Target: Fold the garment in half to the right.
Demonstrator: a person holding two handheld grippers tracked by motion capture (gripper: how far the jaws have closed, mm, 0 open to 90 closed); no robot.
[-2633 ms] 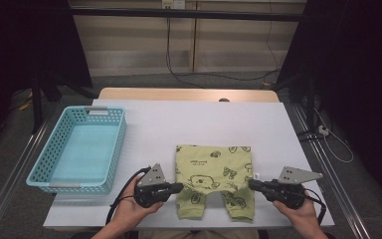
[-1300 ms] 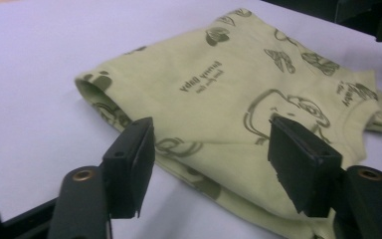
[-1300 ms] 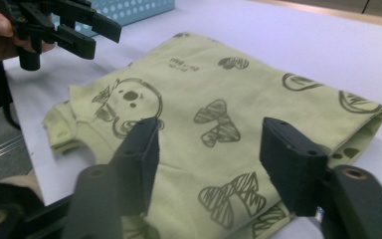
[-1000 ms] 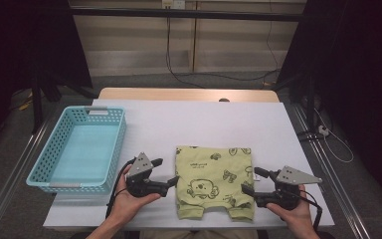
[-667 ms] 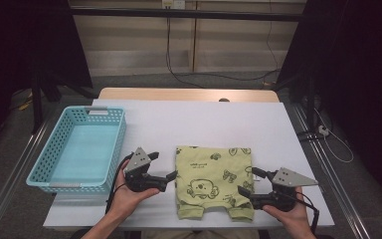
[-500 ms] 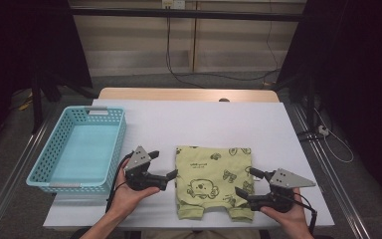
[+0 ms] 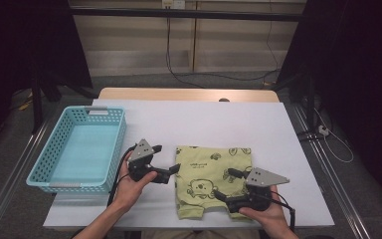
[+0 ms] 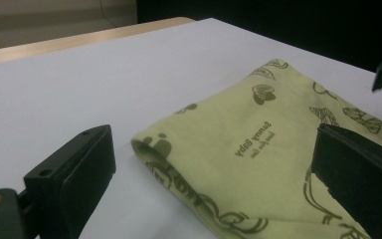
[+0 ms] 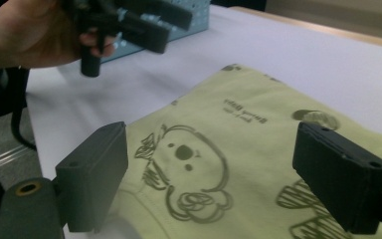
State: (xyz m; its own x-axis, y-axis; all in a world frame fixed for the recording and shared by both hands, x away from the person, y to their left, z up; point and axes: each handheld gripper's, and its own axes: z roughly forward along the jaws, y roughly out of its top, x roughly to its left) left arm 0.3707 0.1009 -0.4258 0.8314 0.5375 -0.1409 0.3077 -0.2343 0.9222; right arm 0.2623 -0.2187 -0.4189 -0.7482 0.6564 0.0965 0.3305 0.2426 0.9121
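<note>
The right gripper [image 7: 227,185], jaws just widened and empty, hovers over the folded pale-green printed cloth garment [image 7: 210,179] at the white table's [image 7: 258,124] near edge, the left gripper [image 7: 174,170] gaping beside its left fold, with bare tabletop beyond.

Your left gripper [image 7: 174,170] has let go of the folded yellow-green printed baby garment [image 7: 210,175] and backed off to its left edge, its jaws having just been opening with only the corner of the cloth between them. Your right gripper [image 7: 227,184] has slid leftward over the garment's lower part, jaws also just opening wider, pads clear of the fabric.
</note>
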